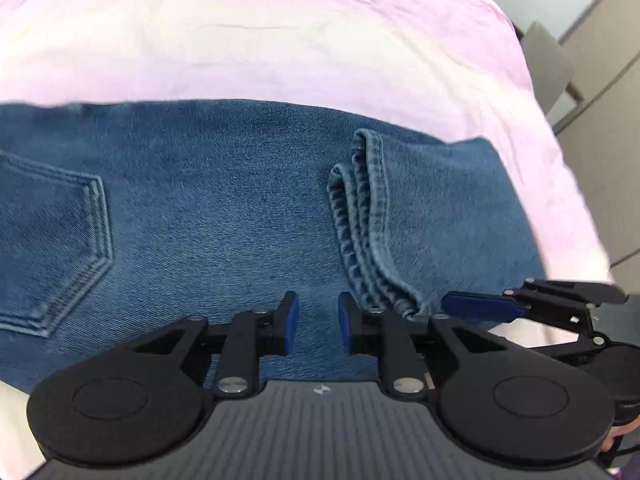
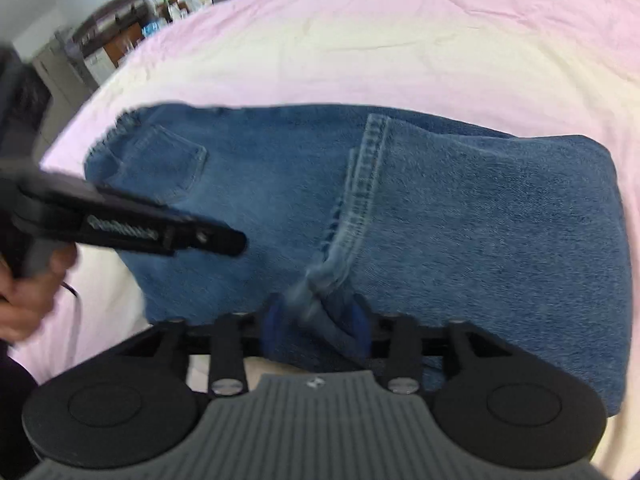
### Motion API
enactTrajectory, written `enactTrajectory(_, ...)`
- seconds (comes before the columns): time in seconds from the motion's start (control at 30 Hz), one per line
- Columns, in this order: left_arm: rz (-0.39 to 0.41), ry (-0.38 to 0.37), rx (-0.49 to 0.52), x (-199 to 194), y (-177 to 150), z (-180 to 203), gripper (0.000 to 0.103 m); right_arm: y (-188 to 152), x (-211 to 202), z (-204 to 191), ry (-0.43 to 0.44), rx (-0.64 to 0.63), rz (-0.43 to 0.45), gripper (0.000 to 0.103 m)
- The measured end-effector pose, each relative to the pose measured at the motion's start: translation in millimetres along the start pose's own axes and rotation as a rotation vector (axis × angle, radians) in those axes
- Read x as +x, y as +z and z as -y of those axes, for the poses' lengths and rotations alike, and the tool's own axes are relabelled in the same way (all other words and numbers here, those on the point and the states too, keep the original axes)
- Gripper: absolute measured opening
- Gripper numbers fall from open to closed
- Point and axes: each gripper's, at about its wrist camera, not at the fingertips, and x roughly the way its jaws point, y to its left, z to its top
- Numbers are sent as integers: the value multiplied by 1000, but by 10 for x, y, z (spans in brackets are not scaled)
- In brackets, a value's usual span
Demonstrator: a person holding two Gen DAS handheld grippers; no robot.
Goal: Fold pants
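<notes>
Blue jeans [image 1: 224,208] lie folded across a pale pink sheet [image 1: 256,40], back pocket [image 1: 52,240] to the left. The leg hems [image 1: 368,220] are laid over the upper part. My left gripper [image 1: 318,326] hovers just over the denim, open, with nothing between its blue pads. In the right wrist view the jeans [image 2: 480,220] fill the middle, and the hem end [image 2: 320,292] runs in between the pads of my right gripper [image 2: 316,324]. These pads stand apart and the cloth lies loose between them. The left gripper [image 2: 224,240] shows side-on at the left.
A hand [image 2: 28,300] holds the left gripper's handle. The pink sheet [image 2: 440,40] spreads well beyond the jeans. Grey chairs [image 1: 548,64] stand past the sheet's right edge. Shelves and clutter [image 2: 112,36] sit far off at the upper left.
</notes>
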Motion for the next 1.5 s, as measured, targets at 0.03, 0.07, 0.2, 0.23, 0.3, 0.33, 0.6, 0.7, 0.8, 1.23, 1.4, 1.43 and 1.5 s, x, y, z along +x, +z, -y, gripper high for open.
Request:
enactTrajectory(0.03,-1,-10,-22,16,12,-23,25,34,6,16,12,20,4,40)
enactTrajectory(0.07,-2,-20,-39,36,25,-32,26,57,18,39,13,35,4,40)
enactTrajectory(0.2,-15,-65,-102,102,51,-66,32,71,234,79,-11,83,-51,22)
enactTrajectory(0.23,-21,-79,-116,121,55,-66,33,64,250,71,-3,87,-43,18)
enactTrajectory(0.3,-30,-98,-136,174,73,-46,42,46,195,64,10,84,-28,12)
enactTrajectory(0.33,-32,-103,-145,204,78,-40,44,33,159,48,26,81,-22,11)
enactTrajectory(0.6,-47,-87,-193,507,117,17,52,-75,129,38,69,41,-50,11)
enactTrajectory(0.7,-35,-71,-188,586,127,70,52,-115,268,89,93,51,-75,11)
enactTrajectory(0.8,-12,-47,-143,662,123,185,37,-143,322,146,107,76,-74,11)
enactTrajectory(1.23,178,67,94,213,465,614,11,-164,-246,366,115,46,37,37)
enactTrajectory(1.4,42,91,37,561,432,377,11,-124,-519,623,-36,13,80,35)
enactTrajectory(1.43,43,88,22,604,404,349,11,-109,-545,713,-71,18,81,29)
enactTrajectory(1.5,34,89,-2,683,365,295,12,-62,-594,910,-139,23,86,24)
